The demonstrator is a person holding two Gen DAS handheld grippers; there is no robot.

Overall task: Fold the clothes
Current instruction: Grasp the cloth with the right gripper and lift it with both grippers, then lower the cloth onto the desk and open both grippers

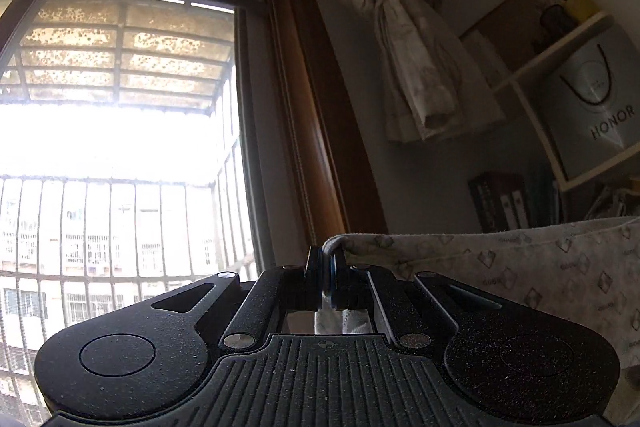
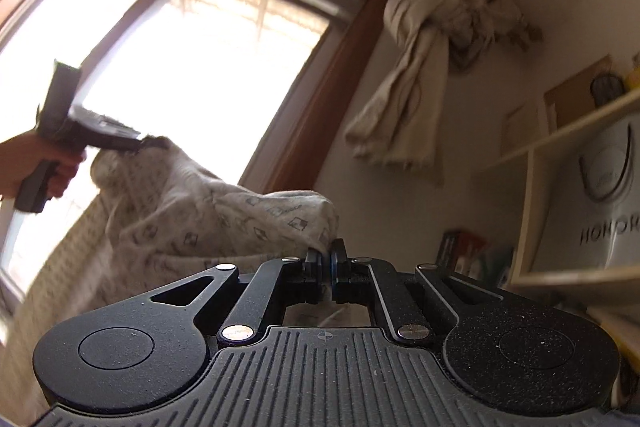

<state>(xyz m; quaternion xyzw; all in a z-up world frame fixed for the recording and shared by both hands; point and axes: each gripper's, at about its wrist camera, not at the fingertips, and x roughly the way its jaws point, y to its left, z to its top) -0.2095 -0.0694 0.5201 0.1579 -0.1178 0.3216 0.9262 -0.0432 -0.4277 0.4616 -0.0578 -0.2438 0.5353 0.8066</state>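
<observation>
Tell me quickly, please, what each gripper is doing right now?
Left gripper: shut on the patterned garment, pinching its edge.
Right gripper: shut on the same garment, gripping another edge, cloth held up between them.

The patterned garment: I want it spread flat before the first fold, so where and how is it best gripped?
Grip the patterned garment at its hemmed top edge, one corner per claw, coming in from the near side. It already hangs that way: the left claw and right claw are each shut on a bunched edge, the cloth sagging between them, so moving them apart should likely tauten it.
</observation>
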